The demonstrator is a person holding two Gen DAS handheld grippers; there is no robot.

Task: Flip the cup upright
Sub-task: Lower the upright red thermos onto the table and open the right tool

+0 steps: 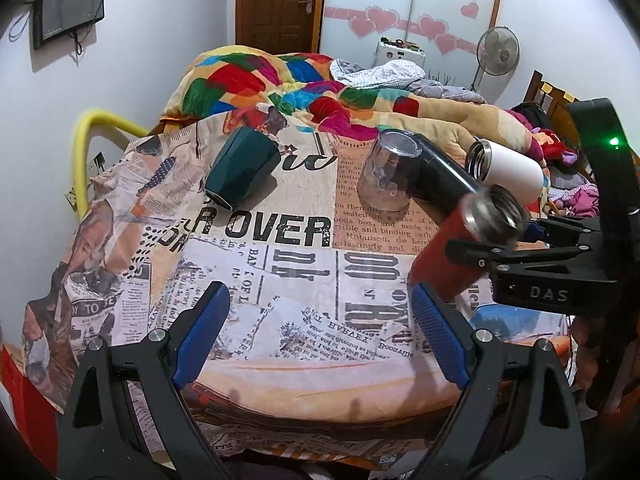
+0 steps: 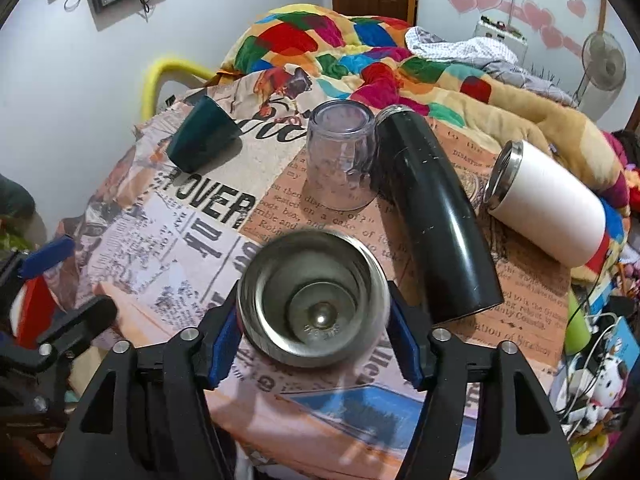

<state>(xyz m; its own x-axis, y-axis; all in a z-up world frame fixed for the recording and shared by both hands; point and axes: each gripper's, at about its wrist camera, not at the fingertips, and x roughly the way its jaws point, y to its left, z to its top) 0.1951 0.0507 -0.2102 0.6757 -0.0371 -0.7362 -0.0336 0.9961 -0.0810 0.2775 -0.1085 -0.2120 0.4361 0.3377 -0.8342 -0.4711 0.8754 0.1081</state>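
My right gripper [image 2: 314, 336] is shut on a red steel-lined cup [image 2: 314, 300], whose open mouth faces the camera. In the left wrist view the red cup [image 1: 448, 260] is tilted above the table at the right, held by the right gripper [image 1: 480, 258]. My left gripper [image 1: 320, 320] is open and empty over the table's front. A dark green cup [image 1: 242, 168] lies tilted at the back left. A clear glass cup [image 1: 388, 170] stands upside down. A black flask [image 2: 432, 216] and a white flask [image 2: 548, 204] lie on their sides.
The table is covered by a newspaper-print cloth [image 1: 280, 280]. Behind it is a bed with a colourful quilt [image 1: 300, 84]. A yellow rail [image 1: 86, 148] stands at the left. Cables and clutter [image 2: 596, 344] lie to the right of the table.
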